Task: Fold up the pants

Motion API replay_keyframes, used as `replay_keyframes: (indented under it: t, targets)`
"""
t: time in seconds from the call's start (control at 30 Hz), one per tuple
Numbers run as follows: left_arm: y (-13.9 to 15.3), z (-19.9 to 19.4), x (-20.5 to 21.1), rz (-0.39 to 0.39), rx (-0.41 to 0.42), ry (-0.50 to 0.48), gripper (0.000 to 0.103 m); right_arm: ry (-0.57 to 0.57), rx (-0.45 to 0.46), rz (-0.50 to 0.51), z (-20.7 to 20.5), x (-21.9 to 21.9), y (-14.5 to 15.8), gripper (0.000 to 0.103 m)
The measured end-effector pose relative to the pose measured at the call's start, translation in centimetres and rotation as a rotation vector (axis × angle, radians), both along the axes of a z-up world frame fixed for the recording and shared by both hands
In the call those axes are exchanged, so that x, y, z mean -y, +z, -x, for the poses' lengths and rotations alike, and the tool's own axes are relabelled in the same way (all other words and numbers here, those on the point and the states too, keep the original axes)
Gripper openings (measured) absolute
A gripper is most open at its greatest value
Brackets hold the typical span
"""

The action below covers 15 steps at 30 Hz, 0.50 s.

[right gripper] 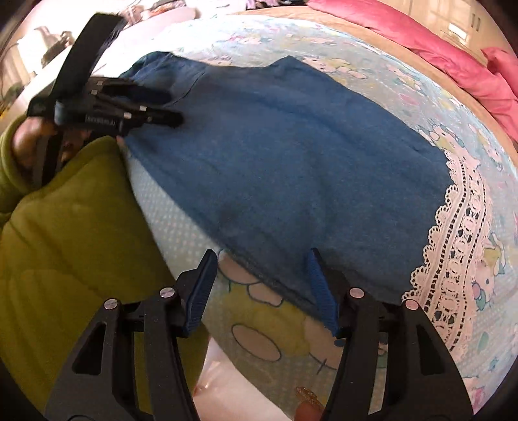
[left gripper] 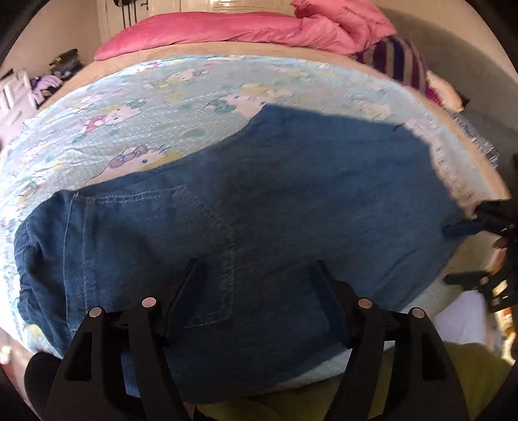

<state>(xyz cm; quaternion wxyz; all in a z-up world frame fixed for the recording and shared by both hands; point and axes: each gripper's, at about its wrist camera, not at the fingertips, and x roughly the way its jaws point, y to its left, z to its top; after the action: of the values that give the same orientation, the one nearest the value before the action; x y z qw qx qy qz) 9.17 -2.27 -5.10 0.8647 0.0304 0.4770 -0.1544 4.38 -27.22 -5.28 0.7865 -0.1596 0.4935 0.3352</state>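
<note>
Blue denim pants lie folded flat across a light blue cartoon-print bed sheet. In the left wrist view my left gripper hovers over the stitched pocket end, jaws open, with nothing pinched. My right gripper shows at the right edge by the other end of the pants. In the right wrist view my right gripper stands open over the near edge of the pants; its right blue pad sits at the hem and its left pad is over the sheet. The left gripper appears at the far end, held by a hand.
A pink duvet is bunched at the head of the bed, with a purple striped cushion beside it. White lace trim edges the sheet right of the pants. A person's green padded garment crowds the bed's near side. Clutter lies beyond the left edge.
</note>
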Motion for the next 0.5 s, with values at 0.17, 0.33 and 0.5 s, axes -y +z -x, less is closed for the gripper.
replay_keyframes:
  t: [0.17,0.33,0.5]
  targets:
    - [3.4,-2.8,0.6,0.015,0.089,0.007,0.069,-0.047,0.084,-0.089,-1.9,1.1,3.0,0.051]
    - [4.4,-8.0,2.7,0.022,0.091,-0.013,0.069,-0.139,0.07,-0.122,-4.9,2.3,2.6,0.054]
    - [2.1,-13.0,3.8,0.046,0.017,-0.015,0.069,-0.217,-0.006,-0.134,-5.9,3.9,0.3,0.054]
